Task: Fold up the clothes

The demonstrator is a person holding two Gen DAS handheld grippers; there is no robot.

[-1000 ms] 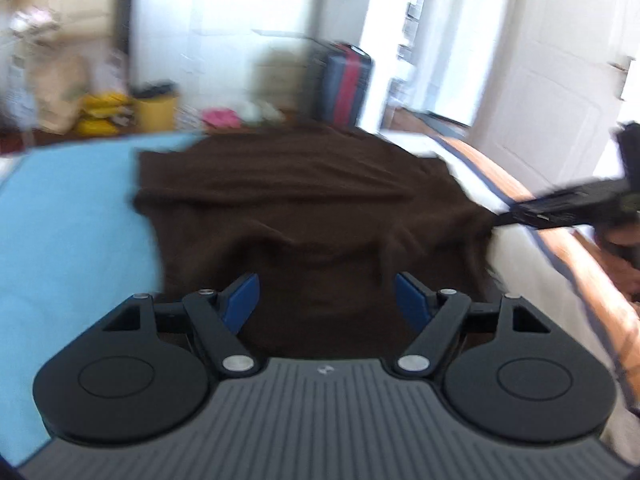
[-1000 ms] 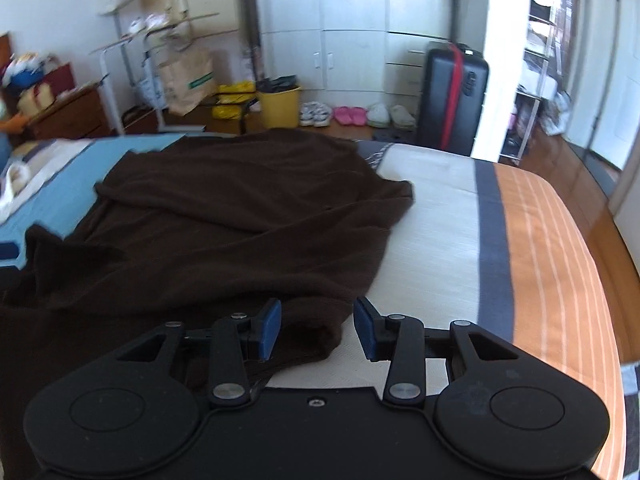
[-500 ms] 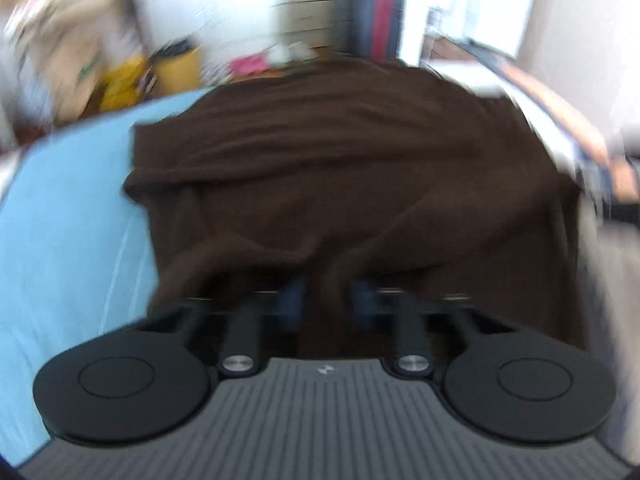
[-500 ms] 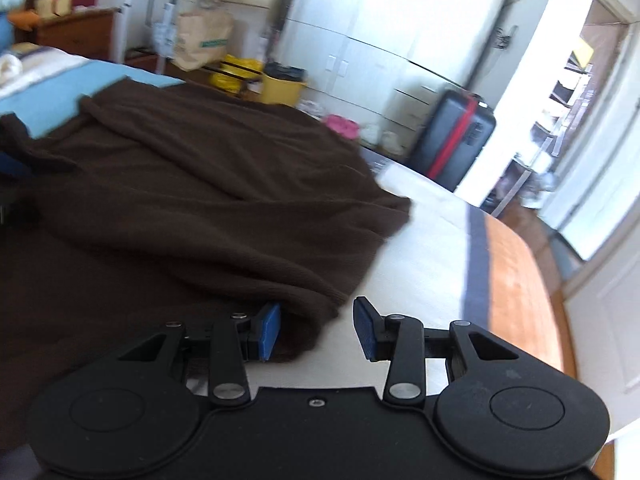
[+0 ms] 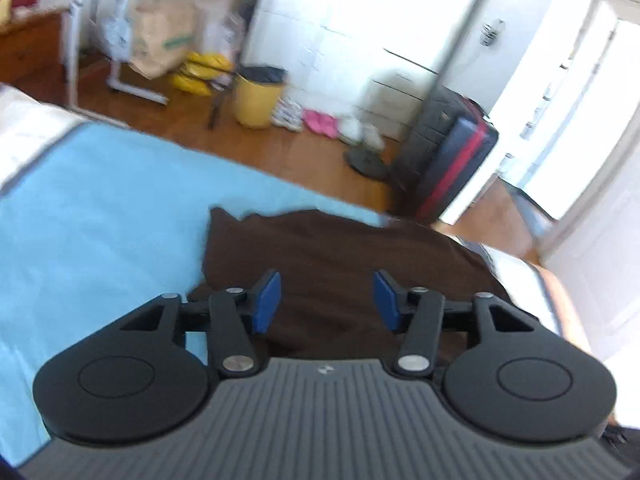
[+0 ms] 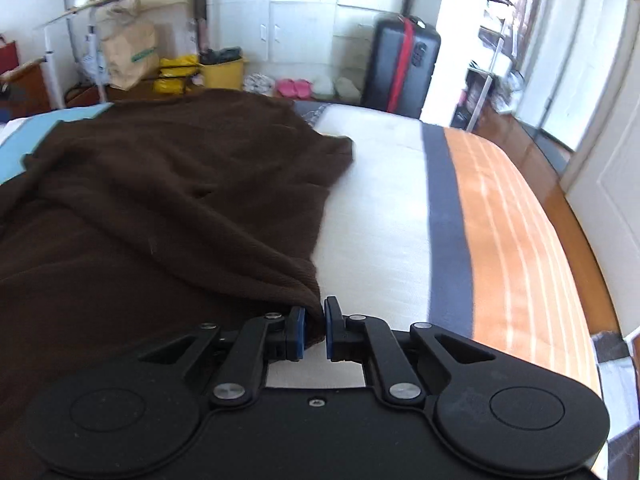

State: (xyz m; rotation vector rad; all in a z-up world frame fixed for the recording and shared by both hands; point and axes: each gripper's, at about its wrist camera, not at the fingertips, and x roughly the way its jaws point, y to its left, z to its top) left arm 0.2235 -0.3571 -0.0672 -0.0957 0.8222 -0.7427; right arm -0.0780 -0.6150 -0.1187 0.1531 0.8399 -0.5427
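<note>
The brown garment lies spread on the bed. The right gripper pinches its near corner between nearly closed fingers. The left gripper hangs above the cloth, fingers spread wide. A suitcase stands beyond the bed.

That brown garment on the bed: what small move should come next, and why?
Probably lower the left gripper and close it on the brown garment. It hangs open above the cloth, while the right gripper already pinches an edge; folding likely needs both.
</note>
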